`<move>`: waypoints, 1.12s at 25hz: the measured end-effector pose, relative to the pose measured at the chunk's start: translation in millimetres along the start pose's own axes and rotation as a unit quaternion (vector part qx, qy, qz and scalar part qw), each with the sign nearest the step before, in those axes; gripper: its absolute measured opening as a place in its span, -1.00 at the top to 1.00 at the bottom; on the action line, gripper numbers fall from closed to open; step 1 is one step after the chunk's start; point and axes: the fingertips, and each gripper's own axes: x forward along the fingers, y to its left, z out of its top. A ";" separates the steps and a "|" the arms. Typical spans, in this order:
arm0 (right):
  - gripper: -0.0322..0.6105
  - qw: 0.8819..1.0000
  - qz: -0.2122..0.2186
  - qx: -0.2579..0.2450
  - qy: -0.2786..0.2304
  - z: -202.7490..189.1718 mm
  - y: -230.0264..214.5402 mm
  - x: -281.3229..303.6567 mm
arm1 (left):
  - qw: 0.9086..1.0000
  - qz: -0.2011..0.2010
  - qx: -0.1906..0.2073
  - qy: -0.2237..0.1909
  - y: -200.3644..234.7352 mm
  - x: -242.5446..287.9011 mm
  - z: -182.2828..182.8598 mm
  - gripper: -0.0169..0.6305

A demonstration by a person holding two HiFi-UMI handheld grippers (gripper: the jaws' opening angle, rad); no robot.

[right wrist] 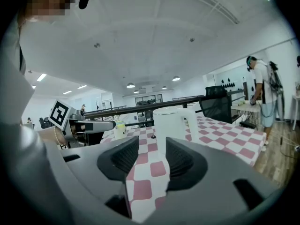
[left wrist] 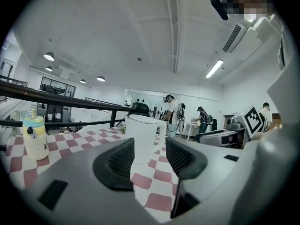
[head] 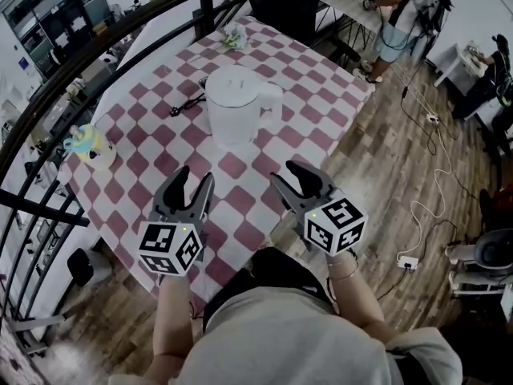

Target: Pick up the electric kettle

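Note:
The white electric kettle (head: 233, 107) stands upright, lid on, near the middle of the red-and-white checked table (head: 152, 135), with its handle toward the right. My left gripper (head: 192, 183) hovers over the table's near edge, short of the kettle, jaws apart and empty. My right gripper (head: 284, 175) is beside it at the same distance, also open with nothing between its fingers. In the left gripper view the kettle (left wrist: 143, 137) shows through the gap of the left gripper (left wrist: 150, 156). In the right gripper view the kettle (right wrist: 173, 125) stands ahead of the right gripper (right wrist: 152, 158).
A yellow-and-blue toy cup (head: 90, 145) sits at the table's left edge. A black plug with cord (head: 186, 103) lies left of the kettle, and a small flower piece (head: 231, 37) at the far end. A dark railing (head: 48, 95) runs along the left. A black chair (head: 284, 2) stands beyond the table.

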 end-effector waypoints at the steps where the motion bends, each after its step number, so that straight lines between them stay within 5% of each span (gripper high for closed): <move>1: 0.34 1.000 -0.001 -0.002 0.003 1.1 -6.5 4.1 | 1.000 0.003 -0.002 0.001 3.8 2.6 -0.2 0.30; 13: 0.18 1.000 -0.013 -0.011 0.022 15.8 -75.6 60.5 | 1.000 -0.012 0.010 0.016 35.0 64.6 6.6 -0.08; 28: 0.09 0.998 -0.030 -0.026 0.050 12.7 -130.5 125.8 | 0.993 -0.069 0.035 0.085 60.6 131.9 -27.0 -0.14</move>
